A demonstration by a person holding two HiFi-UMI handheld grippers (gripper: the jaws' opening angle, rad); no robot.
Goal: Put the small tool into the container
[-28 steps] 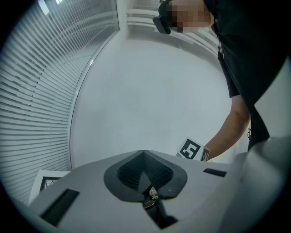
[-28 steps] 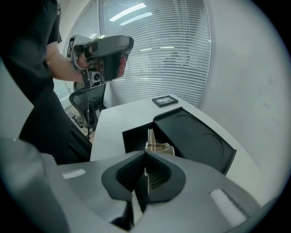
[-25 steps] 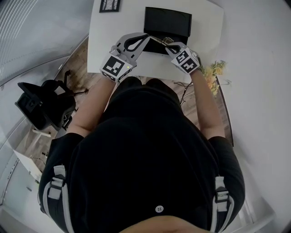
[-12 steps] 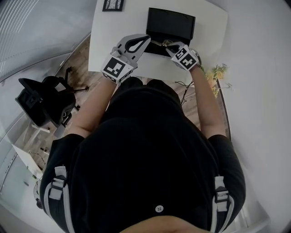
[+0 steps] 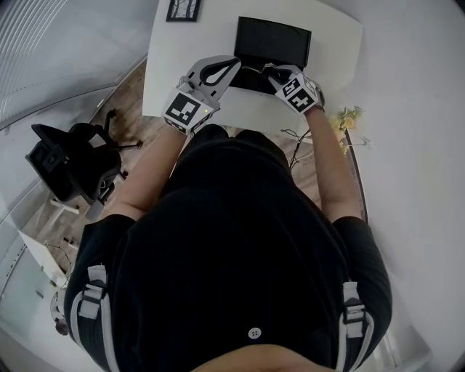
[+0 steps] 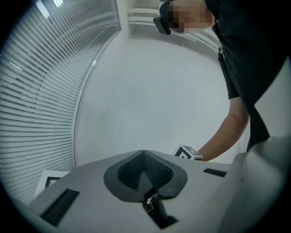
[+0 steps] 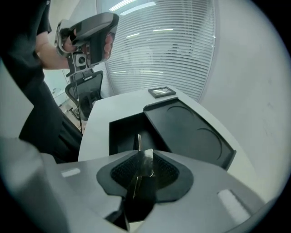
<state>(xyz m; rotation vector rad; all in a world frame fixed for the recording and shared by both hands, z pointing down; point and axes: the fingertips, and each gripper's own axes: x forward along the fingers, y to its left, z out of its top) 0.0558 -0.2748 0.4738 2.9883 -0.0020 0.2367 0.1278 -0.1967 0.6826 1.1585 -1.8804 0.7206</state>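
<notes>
Two handheld grippers are in use over one white table (image 5: pixel 182 65). The left gripper (image 5: pixel 232 62) is closed and empty: in the left gripper view its two ribbed pads (image 6: pixel 157 173) meet with nothing between them. It is held just left of the container and points towards the right gripper. The right gripper (image 5: pixel 271 71) is positioned at the near edge of one black container (image 5: pixel 273 33), which stands towards the far side of the table. Its jaws are opening. One small tool (image 7: pixel 144 160), a thin flat metal piece, stands upright between the two pads, which do not appear to press on it. The tip of the tool shows against the dark interior of the container's open compartment (image 7: pixel 123 132); whether the tip touches the compartment floor cannot be determined. The container consists of one open compartment and one lid (image 7: pixel 191 132) folded back beside it. The inner face of the lid carries two round recesses. No other item is visible inside the compartment. One small framed picture (image 5: pixel 182 9) lies at the far left corner of the table, well apart from the container. One black office chair (image 5: pixel 65 163) stands on the floor to the person's left.
</notes>
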